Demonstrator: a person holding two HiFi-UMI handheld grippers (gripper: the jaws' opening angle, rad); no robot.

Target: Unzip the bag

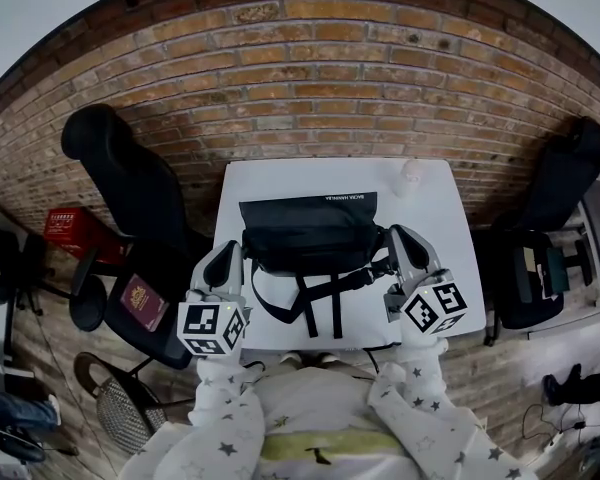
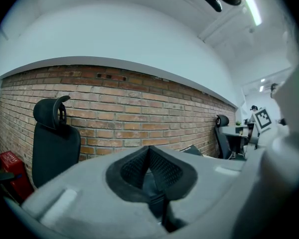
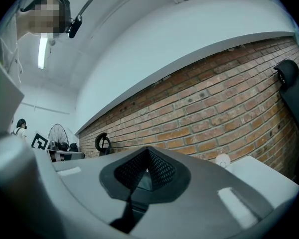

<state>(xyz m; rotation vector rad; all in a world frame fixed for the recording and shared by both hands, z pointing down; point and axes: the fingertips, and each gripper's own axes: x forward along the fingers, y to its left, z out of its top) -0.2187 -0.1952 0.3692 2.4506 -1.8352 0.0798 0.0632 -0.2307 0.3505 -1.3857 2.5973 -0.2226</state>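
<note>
Two grippers are hovering with jaws squeezed together, holding nothing. The left gripper (image 1: 227, 256) and the right gripper (image 1: 406, 240) are sitting on either side of the black bag (image 1: 310, 230), which is lying on the white table (image 1: 280, 176).

Black bag (image 1: 310, 230), white table (image 1: 252, 182), red-brown brick wall (image 1: 310, 78), white star-patterned sleeves (image 1: 220, 413).

A white table (image 1: 280, 180) stands before a red brick wall (image 1: 310, 78) that turns plain white higher up. Left of the table is a black office chair (image 1: 130, 183), with a red crate (image 1: 75, 230) beyond it. Right of the table is another black chair (image 1: 570, 173). The wooden floor (image 1: 55, 343) runs underneath, and a strip light (image 2: 252, 11) glows on the ceiling.
</note>
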